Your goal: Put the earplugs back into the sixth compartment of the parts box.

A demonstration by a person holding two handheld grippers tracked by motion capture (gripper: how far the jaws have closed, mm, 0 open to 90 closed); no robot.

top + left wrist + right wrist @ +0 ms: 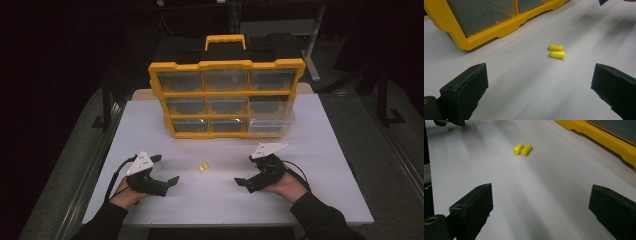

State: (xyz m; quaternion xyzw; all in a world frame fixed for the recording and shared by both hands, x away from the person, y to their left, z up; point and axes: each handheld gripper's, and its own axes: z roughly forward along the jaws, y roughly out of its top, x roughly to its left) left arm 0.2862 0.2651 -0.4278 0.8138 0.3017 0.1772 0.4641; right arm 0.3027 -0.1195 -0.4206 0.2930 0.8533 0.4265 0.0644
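We've got two yellow earplugs [202, 167] lying on the white worktop [320, 150], approx. midway between our two grippers and a bit fwd of both, toward the yellow organizer case [227, 100]. They lie side by side, touching or as good as touching; can't tell for sure.

Left gripper [167, 172]: jaws wide open, nothing between them, nothing held. In the left gripper view the earplugs [556, 51] sit ahead of the jaws and right of centre, well apart from the tips. Their long axes run roughly across that view, i.e. broadside to the approach line, rounded ends to the view's left.

Right gripper [245, 170]: jaws also about as wide as they go, empty. In the right gripper view the earplugs [522, 149] lie ahead and left of centre, long axes on a diagonal, flat ends toward the lower left, rounded tips pointing up-right.

In the high view both grippers look about equally far from the pair; we judge neither clearly nearer. Each gripper points inward, toward the plugs.

Key relation for the next move, in our judgement: the plugs lie parallel to each other, w/ long axes running roughly near-to-far and tilted slightly, so jaws closing across the short axis would need to come in from the side and single out one plug w/o nudging its neighbour. The case's drawers [225, 104] stand beyond, well apart from the plugs.
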